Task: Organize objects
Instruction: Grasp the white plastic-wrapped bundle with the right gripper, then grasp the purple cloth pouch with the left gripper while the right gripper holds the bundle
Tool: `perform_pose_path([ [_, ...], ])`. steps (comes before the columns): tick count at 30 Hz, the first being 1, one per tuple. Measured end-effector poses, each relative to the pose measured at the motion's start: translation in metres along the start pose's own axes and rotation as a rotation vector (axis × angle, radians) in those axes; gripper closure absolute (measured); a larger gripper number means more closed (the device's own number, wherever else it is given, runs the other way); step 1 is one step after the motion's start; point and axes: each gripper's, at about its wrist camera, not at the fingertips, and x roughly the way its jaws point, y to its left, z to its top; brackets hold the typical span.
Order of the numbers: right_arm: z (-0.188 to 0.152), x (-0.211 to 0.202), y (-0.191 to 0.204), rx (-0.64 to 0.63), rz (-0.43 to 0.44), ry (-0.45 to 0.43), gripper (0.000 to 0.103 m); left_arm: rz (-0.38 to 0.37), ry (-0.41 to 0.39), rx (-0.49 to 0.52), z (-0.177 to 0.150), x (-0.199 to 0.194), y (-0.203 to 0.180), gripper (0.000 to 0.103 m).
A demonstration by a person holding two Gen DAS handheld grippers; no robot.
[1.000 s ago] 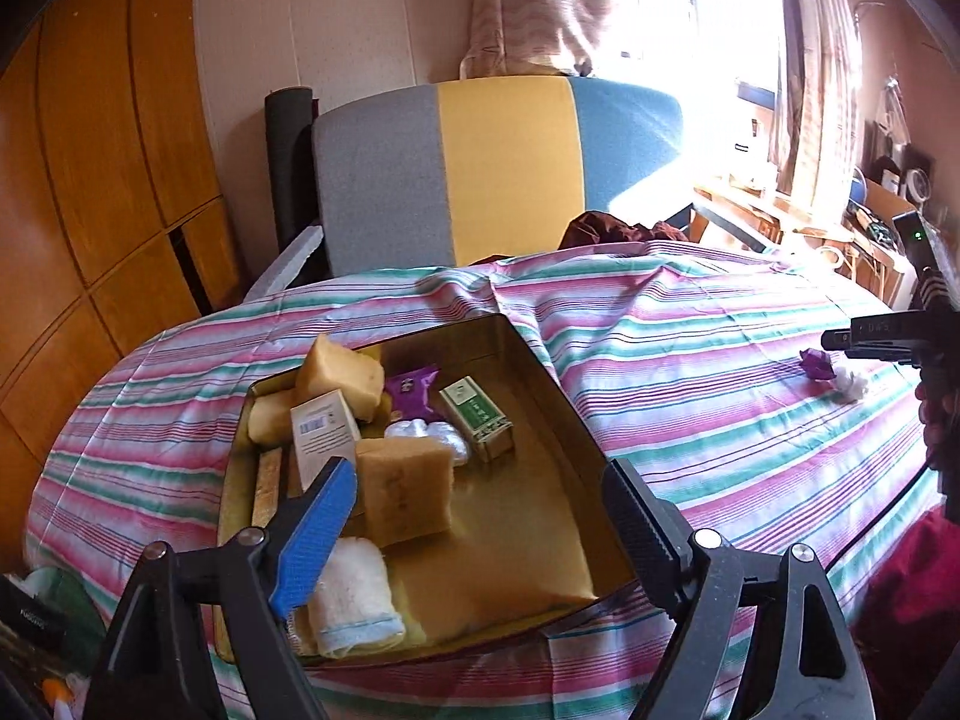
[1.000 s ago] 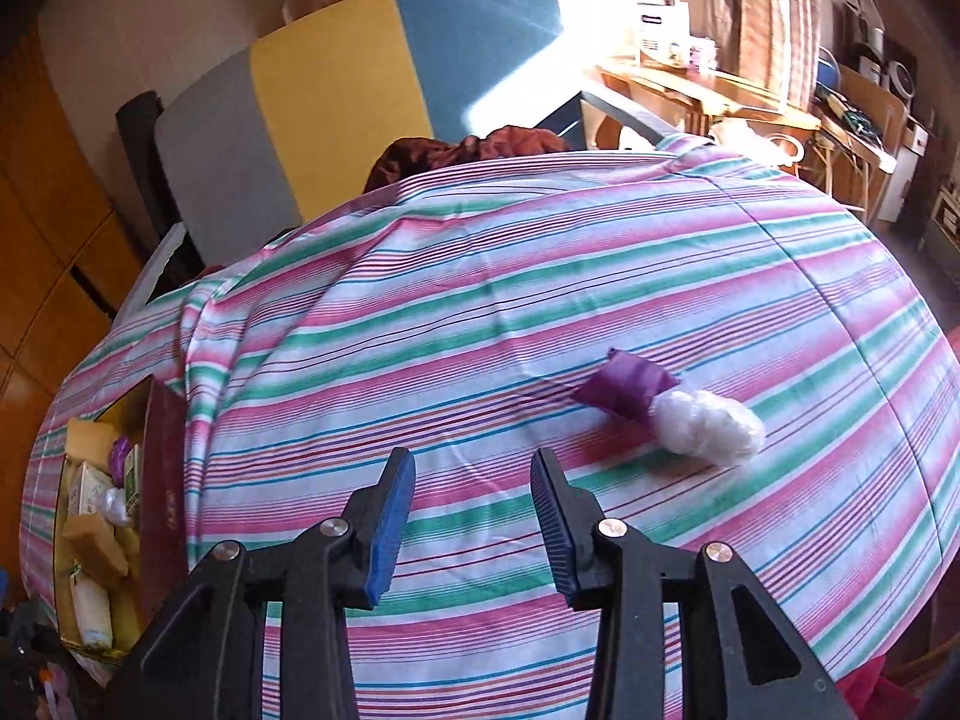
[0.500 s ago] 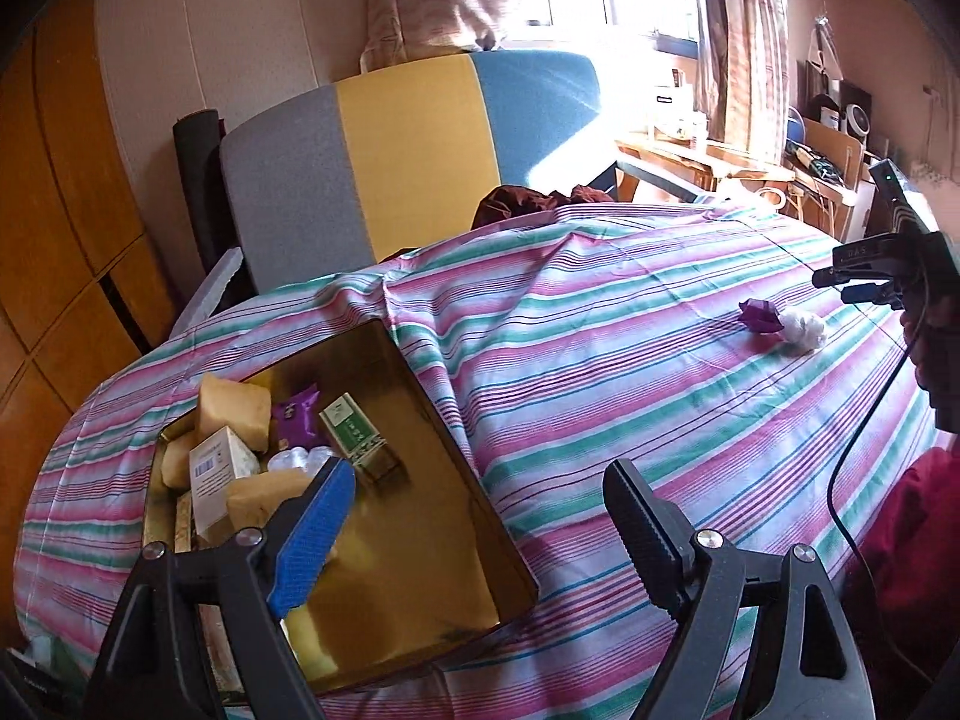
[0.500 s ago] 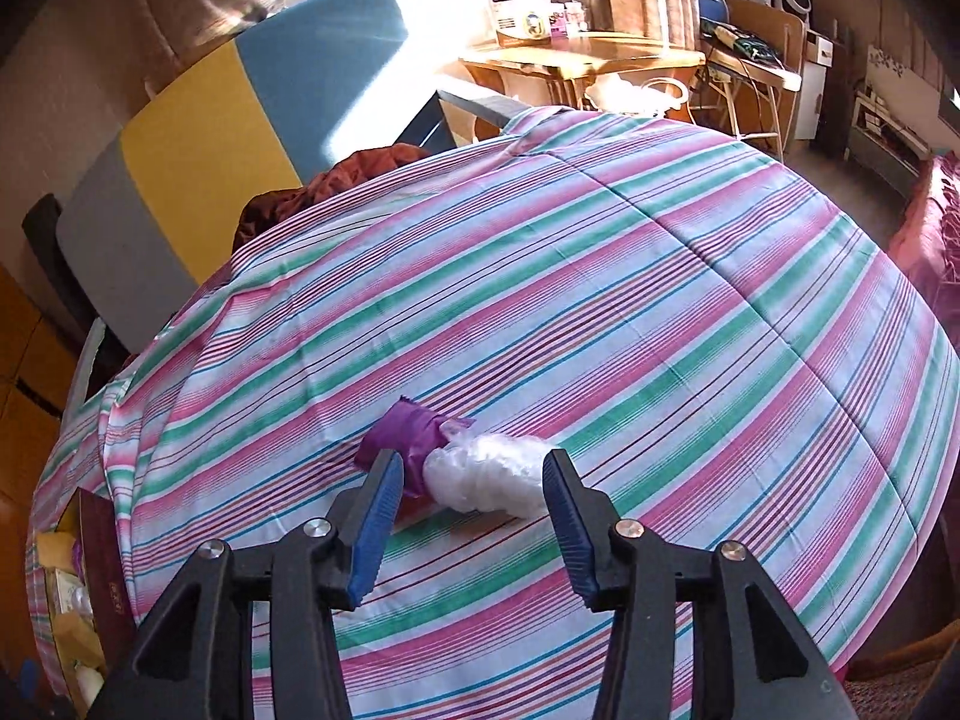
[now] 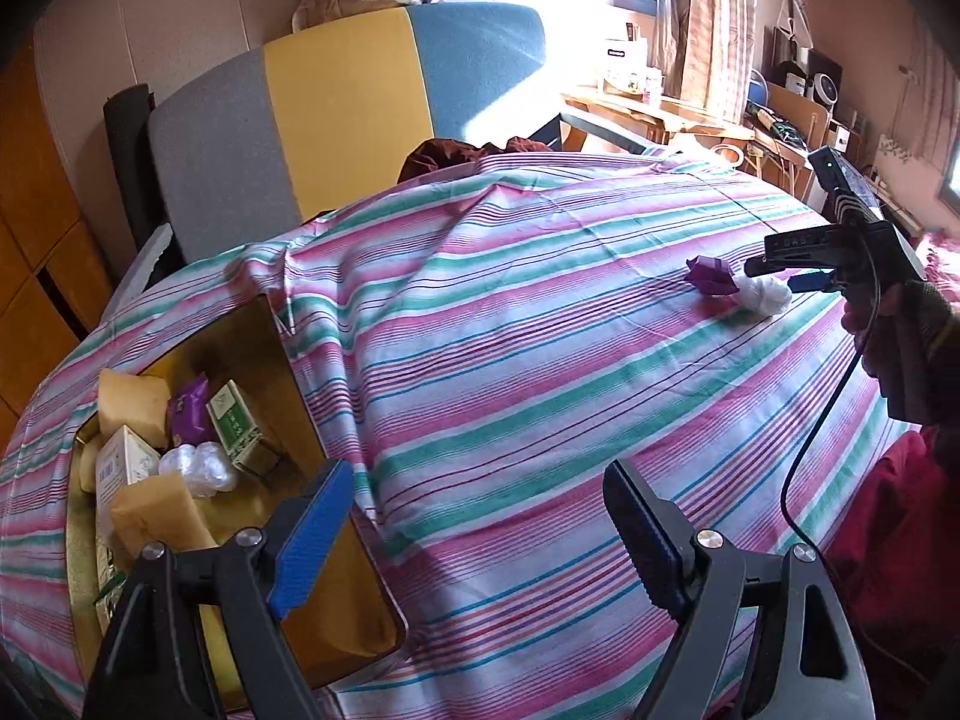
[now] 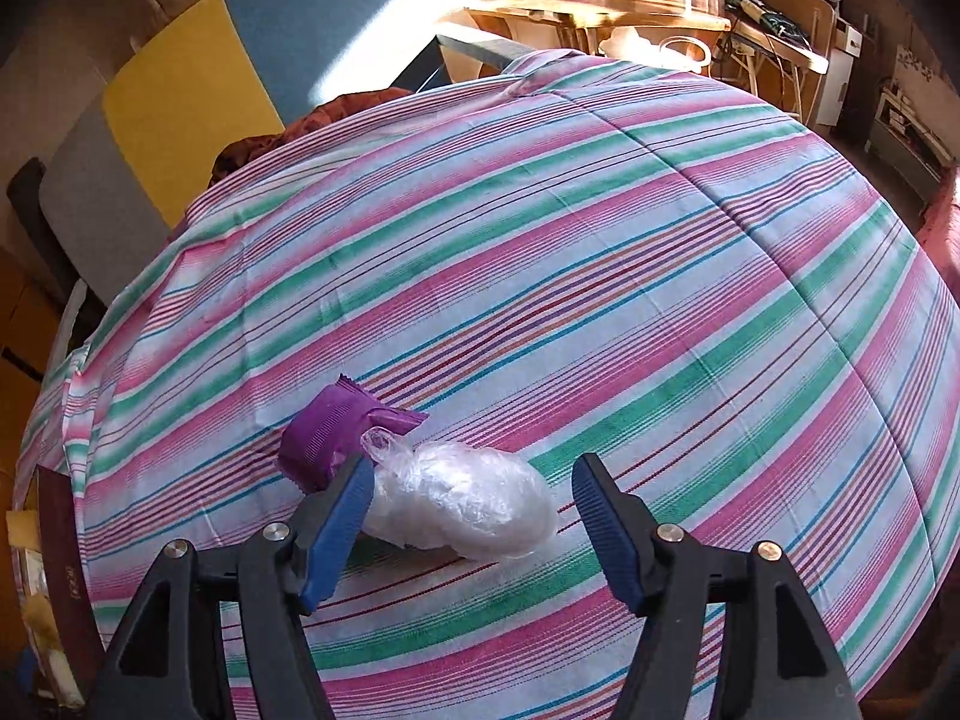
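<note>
A clear plastic-wrapped white bundle [image 6: 465, 501] lies on the striped cloth, touching a purple wrapper [image 6: 336, 435] on its left. My right gripper [image 6: 471, 507] is open, its fingers on either side of the bundle, low over the cloth. In the left wrist view the bundle [image 5: 765, 295] and purple wrapper [image 5: 711, 276] lie at the far right with the right gripper [image 5: 780, 276] around the bundle. My left gripper [image 5: 474, 516] is open and empty, above the cloth by the right wall of the gold box [image 5: 312, 414].
The gold box holds yellow sponges [image 5: 129, 405], a green-white carton [image 5: 234, 426], a purple packet [image 5: 192, 420], a clear wrapped bundle [image 5: 201, 468] and a white box [image 5: 123, 468]. A grey, yellow and blue sofa back [image 5: 348, 102] stands behind the table. A cluttered wooden desk [image 6: 600, 6] is at the back right.
My right gripper has moved right and forward until its open fingers straddle the white bundle. My left gripper has swung right, away from over the box.
</note>
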Motion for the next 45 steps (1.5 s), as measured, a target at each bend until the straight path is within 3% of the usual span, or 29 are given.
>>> perform_pose_path([
  [4, 0.002, 0.003, 0.007, -0.078, -0.035, -0.012, 0.025, -0.030, 0.019, 0.009, 0.007, 0.010, -0.009, 0.017],
  [8, 0.003, 0.017, 0.002, -0.028, 0.059, 0.055, 0.028, -0.063, 0.039, 0.009, 0.016, 0.021, -0.018, 0.017],
  [9, 0.001, 0.021, 0.001, -0.017, 0.066, 0.079, 0.044, -0.073, 0.043, 0.007, 0.018, 0.023, -0.020, 0.017],
  [11, -0.001, 0.019, 0.001, -0.021, 0.067, 0.082, 0.065, -0.082, 0.043, 0.010, 0.023, 0.027, -0.025, 0.017],
  [12, -0.001, 0.017, 0.002, -0.023, 0.061, 0.074, 0.066, -0.083, 0.042, 0.015, 0.026, 0.029, -0.027, 0.017],
  [16, -0.003, -0.001, 0.004, -0.039, 0.029, 0.033, 0.068, -0.102, 0.044, 0.025, 0.038, 0.037, -0.035, 0.017],
  [22, 0.004, -0.031, -0.016, 0.053, -0.009, -0.074, 0.068, -0.156, 0.041, 0.100, 0.064, 0.063, -0.064, 0.017],
  [34, 0.009, -0.038, -0.027, 0.119, 0.022, -0.089, 0.068, -0.278, 0.011, 0.326, 0.130, 0.124, -0.152, 0.017],
  [45, 0.011, -0.038, -0.041, 0.174, 0.052, -0.073, 0.067, -0.297, 0.126, 0.437, 0.156, 0.202, -0.202, 0.019],
])
